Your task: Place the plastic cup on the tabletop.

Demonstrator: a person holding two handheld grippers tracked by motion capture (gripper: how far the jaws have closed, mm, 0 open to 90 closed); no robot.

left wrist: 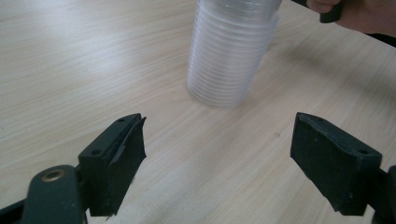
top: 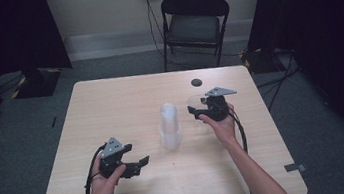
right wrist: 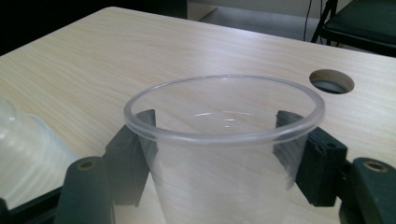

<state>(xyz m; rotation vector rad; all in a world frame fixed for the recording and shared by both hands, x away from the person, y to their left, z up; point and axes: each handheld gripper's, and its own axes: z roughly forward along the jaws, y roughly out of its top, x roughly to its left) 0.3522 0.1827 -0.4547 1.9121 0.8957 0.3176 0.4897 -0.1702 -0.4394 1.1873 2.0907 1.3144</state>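
Right gripper view: the right gripper [right wrist: 224,154] has a clear cup [right wrist: 224,140] upright between its jaws, pinched by the sides just under the rim, out past the stack [right wrist: 28,154]. To set it down well, keep it level, lower it to the table [right wrist: 93,51] well short of the hole [right wrist: 332,80], then release. The left gripper [left wrist: 217,158] waits spread near the stack's foot.

The high view looks down across the whole table [top: 111,110]. Both gripper views sit low and close; all three share the cup stack [top: 170,126].
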